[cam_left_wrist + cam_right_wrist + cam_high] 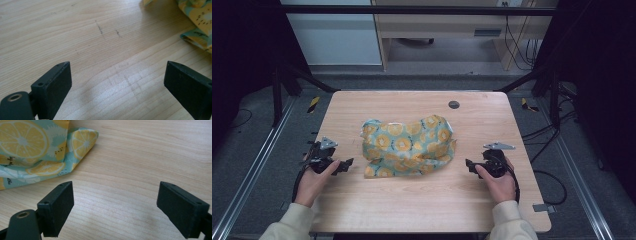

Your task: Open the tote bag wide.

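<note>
A crumpled teal cloth (407,145) printed with orange and lemon slices lies bunched in the middle of the wooden table (412,195). My left gripper (346,165) rests on the table just left of the cloth, open, with nothing between its jaws. In the left gripper view the left gripper (117,82) faces bare wood, and the cloth (197,22) edges in at the top right. My right gripper (469,165) sits just right of the cloth, open and apart from it. In the right gripper view the right gripper (116,205) has the cloth (37,150) at the upper left.
A round dark grommet (454,104) sits near the table's far edge. Black frame posts stand at both far corners, and cables (552,175) trail off the right side. Bare wood lies in front of the cloth toward the person.
</note>
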`<state>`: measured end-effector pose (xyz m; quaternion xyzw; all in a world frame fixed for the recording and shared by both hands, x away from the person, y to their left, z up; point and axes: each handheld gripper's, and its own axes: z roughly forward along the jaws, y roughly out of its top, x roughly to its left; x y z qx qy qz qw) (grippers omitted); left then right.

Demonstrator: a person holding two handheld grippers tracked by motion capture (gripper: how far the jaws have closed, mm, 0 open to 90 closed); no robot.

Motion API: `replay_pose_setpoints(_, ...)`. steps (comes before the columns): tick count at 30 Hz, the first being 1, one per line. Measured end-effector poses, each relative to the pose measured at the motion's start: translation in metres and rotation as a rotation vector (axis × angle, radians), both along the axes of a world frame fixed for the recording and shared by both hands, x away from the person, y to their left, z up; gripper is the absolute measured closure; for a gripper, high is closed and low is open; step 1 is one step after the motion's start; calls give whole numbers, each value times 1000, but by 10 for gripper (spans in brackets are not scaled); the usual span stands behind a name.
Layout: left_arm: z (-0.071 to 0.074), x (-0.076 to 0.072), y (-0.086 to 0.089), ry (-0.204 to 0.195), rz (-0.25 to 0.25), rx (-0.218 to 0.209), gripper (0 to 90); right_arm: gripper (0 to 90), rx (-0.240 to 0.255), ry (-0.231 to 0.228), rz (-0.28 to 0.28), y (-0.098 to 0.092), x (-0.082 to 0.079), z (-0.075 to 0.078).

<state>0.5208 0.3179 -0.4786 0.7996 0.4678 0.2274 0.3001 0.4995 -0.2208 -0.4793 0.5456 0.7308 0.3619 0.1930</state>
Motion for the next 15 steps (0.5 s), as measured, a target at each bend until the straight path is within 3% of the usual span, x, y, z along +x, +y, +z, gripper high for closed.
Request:
replay_pose_setpoints(6,-1,-1,0,0,14,10,76,149,0,-19,15,4,2,8)
replay_pose_setpoints(10,0,-2,0,-2,20,7,77,164,11,-49,63,14,11,29)
replay_pose_setpoints(15,-1,-3,0,-1,22,11,80,173,-4,-55,118,26,21,48)
